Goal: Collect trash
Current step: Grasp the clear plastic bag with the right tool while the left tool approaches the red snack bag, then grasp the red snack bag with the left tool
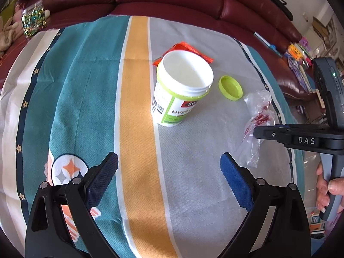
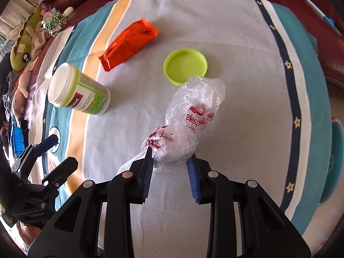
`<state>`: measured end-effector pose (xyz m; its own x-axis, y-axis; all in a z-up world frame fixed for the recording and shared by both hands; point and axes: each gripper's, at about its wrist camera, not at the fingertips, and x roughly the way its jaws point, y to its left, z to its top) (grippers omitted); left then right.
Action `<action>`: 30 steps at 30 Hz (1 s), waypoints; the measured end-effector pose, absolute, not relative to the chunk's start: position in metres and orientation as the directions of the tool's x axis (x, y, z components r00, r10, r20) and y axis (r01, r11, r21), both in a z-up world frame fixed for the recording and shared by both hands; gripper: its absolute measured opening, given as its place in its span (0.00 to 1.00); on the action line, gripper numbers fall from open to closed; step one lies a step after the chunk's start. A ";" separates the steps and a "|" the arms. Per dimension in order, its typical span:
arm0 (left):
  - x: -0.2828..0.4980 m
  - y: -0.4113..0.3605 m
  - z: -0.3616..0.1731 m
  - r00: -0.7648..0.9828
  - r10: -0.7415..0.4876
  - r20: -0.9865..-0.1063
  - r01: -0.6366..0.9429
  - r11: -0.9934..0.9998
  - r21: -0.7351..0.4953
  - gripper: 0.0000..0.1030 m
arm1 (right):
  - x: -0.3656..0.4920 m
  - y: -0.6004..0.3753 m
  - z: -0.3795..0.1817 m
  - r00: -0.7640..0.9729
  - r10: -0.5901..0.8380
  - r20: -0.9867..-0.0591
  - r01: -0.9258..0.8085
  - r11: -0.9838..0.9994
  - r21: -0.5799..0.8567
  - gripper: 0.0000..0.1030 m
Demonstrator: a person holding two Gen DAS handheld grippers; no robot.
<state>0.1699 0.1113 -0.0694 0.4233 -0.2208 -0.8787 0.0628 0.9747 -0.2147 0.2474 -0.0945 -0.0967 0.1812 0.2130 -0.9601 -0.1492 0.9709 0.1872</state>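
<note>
The clear bag [image 2: 189, 124] lies crumpled just beside the green lid [image 2: 186, 66], its near end pinched between the right gripper's [image 2: 171, 161] pads. It looks light, soft and slippery; gripping the bunched end seems safest. The left gripper's [image 1: 169, 161] jaws are spread, empty.

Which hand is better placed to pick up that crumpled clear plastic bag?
Right. The right claw already has the plastic bag between its pads, while the left claw hangs open over bare cloth.
</note>
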 end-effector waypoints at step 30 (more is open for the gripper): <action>0.370 0.042 -0.092 0.165 -0.068 -0.984 0.320 0.947 -0.012 0.93 | 0.358 -0.146 -0.081 0.193 0.239 -0.952 -0.197 0.959 0.201 0.28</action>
